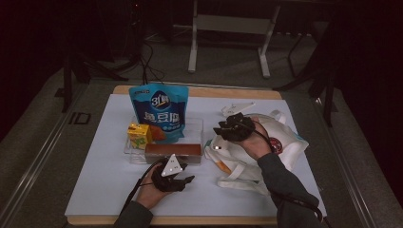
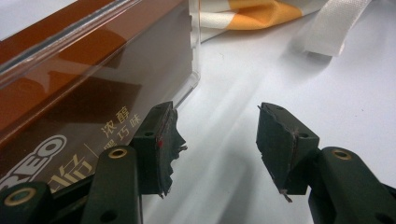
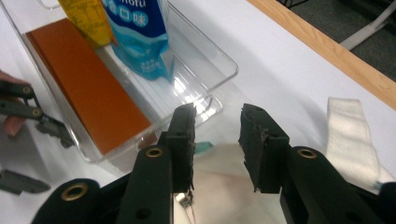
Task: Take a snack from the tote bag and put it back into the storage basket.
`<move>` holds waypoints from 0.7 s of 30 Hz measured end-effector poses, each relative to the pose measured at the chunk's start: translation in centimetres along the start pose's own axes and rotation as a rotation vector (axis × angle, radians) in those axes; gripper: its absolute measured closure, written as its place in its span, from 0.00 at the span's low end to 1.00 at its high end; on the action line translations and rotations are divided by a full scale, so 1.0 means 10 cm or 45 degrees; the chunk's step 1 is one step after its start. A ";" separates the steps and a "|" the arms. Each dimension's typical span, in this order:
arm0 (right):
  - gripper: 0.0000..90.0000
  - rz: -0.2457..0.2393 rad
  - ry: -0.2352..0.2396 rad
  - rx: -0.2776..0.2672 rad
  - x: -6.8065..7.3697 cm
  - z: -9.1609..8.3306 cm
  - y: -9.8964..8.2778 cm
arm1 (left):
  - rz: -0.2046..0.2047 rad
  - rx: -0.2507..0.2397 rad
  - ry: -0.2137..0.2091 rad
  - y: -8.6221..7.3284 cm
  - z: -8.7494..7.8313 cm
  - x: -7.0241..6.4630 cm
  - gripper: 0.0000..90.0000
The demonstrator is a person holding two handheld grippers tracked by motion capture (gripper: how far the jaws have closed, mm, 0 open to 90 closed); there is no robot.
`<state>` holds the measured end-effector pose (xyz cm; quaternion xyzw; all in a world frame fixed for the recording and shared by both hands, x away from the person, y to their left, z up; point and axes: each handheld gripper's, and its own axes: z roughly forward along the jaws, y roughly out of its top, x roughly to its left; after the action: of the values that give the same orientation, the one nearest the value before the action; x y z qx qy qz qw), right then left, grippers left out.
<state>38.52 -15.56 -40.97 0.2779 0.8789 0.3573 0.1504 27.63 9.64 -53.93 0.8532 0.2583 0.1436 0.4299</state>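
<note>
A clear plastic tray (image 1: 199, 124) on the white sheet holds an upright blue snack pouch (image 1: 160, 111), a yellow juice carton (image 1: 139, 134) and a flat brown box (image 1: 172, 151). My left gripper (image 1: 189, 174) sits just in front of the tray's near right corner. In the left gripper view its jaws (image 2: 217, 135) stand open over bare sheet beside the tray wall (image 2: 195, 60), with the brown box (image 2: 70, 93) behind it. My right gripper (image 1: 219, 130) hovers over the white tote bag (image 1: 280, 142), next to the tray. Its jaws (image 3: 217, 126) are open with nothing between them.
The tote bag's strap (image 3: 350, 135) lies on the sheet near the wooden table edge (image 3: 327, 51). Another strap (image 2: 334, 28) lies beyond my left gripper. The far side of the tray (image 3: 219, 65) has bare floor. Metal stand legs (image 1: 192, 52) rise behind the table.
</note>
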 end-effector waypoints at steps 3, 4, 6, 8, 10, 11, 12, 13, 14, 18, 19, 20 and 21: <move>0.72 -0.005 0.000 0.011 -0.03 -0.04 -0.05 | 0.001 0.000 0.000 0.00 0.00 0.00 0.52; 0.72 -0.007 -0.001 0.012 -0.05 -0.05 -0.07 | 0.001 0.000 0.000 0.00 0.00 0.00 0.52; 0.71 0.000 -0.004 0.015 -0.07 -0.07 -0.11 | 0.002 0.000 0.001 0.00 0.00 0.00 0.52; 0.70 0.006 -0.007 0.018 -0.10 -0.10 -0.15 | 0.001 0.000 0.001 0.00 0.00 0.00 0.52; 0.70 0.011 -0.010 0.018 -0.13 -0.13 -0.18 | 0.001 0.000 0.001 0.00 0.00 0.00 0.52; 0.69 0.012 -0.012 0.016 -0.14 -0.14 -0.20 | 0.003 0.001 0.002 0.00 0.00 0.00 0.52; 0.69 0.017 -0.016 0.020 -0.15 -0.16 -0.21 | 0.001 0.000 0.001 0.00 0.00 0.00 0.52; 0.69 0.014 -0.021 0.020 -0.17 -0.17 -0.23 | 0.001 -0.001 0.001 0.00 0.00 0.00 0.52; 0.69 0.014 -0.024 0.024 -0.17 -0.19 -0.25 | 0.002 -0.001 0.002 0.00 0.00 0.00 0.52; 0.69 0.004 -0.044 0.045 -0.20 -0.25 -0.30 | 0.003 -0.002 0.002 0.00 0.00 0.00 0.52; 0.69 0.001 -0.058 0.052 -0.22 -0.27 -0.33 | 0.004 -0.002 0.003 0.00 0.00 0.00 0.52; 0.69 0.000 -0.071 0.057 -0.24 -0.30 -0.36 | 0.005 -0.001 0.003 0.00 0.00 0.00 0.52; 0.70 0.002 -0.077 0.061 -0.25 -0.33 -0.38 | 0.004 -0.001 0.003 0.00 0.00 0.00 0.52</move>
<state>37.58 -21.11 -41.24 0.2925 0.8821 0.3278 0.1699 27.60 9.62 -53.94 0.8531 0.2573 0.1455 0.4298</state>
